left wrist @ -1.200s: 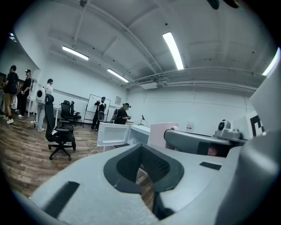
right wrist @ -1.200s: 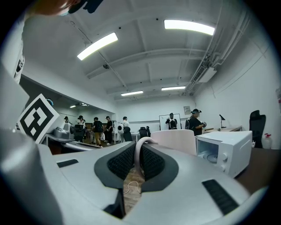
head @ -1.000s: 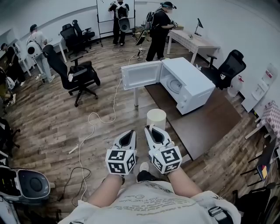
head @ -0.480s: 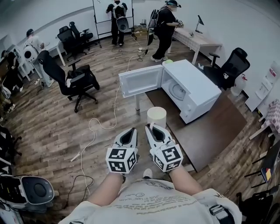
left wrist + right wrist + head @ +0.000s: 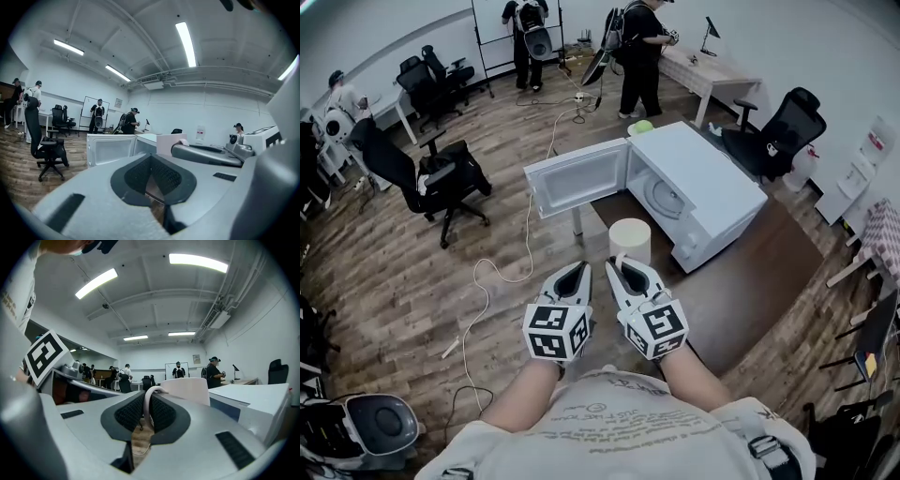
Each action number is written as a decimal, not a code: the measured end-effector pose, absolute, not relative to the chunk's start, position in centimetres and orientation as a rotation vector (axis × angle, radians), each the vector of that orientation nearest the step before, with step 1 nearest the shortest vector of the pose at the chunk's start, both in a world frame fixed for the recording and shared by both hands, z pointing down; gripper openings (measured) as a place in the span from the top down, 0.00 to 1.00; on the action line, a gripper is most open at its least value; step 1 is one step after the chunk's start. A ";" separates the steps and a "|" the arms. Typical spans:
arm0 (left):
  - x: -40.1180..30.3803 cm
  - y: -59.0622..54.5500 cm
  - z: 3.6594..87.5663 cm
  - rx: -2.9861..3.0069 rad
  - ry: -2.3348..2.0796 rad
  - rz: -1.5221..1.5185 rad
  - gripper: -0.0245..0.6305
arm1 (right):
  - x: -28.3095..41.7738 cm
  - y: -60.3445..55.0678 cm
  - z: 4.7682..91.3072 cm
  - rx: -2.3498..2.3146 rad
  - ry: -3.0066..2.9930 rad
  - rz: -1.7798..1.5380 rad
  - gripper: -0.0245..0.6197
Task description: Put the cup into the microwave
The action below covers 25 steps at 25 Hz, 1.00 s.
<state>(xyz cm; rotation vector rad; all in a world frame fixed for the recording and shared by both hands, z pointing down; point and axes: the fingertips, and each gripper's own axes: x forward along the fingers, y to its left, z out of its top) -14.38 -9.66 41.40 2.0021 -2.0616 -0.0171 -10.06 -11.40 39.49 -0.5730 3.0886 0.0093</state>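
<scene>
A cream cup (image 5: 630,239) hangs in the air by its thin handle (image 5: 149,399), on which my right gripper (image 5: 622,266) is shut. In the right gripper view the cup's body (image 5: 185,389) rises just past the pads. The white microwave (image 5: 705,187) stands on a dark table (image 5: 750,272) ahead and to the right, its door (image 5: 577,176) swung wide open to the left and its cavity (image 5: 661,195) facing me. My left gripper (image 5: 573,274) is level beside the right one, shut and empty. In the left gripper view the cup (image 5: 170,143) shows beyond the jaws.
A white cable (image 5: 492,281) snakes across the wood floor at left. Black office chairs (image 5: 441,178) stand to the left, another (image 5: 773,136) behind the microwave. Two people (image 5: 637,52) stand by a desk (image 5: 712,70) at the back. A grey device (image 5: 375,427) lies at lower left.
Both grippers and the cup have moved forward toward the microwave, which now sits nearer and more to the left in the head view. The grip on the handle is unchanged.
</scene>
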 end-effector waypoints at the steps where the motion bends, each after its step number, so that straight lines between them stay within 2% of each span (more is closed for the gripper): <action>1: -14.4 -10.5 41.3 2.009 -2.059 -0.015 0.94 | -10.2 -12.2 39.8 -0.582 3.099 0.009 0.91; 14: -15.4 -17.4 42.7 2.038 -1.994 0.019 0.94 | -9.9 -19.9 42.4 -0.688 3.047 -0.152 0.91; 25: -19.3 -24.1 44.2 2.116 -1.863 0.057 0.94 | -13.3 -26.4 45.4 -0.923 3.007 -0.116 0.91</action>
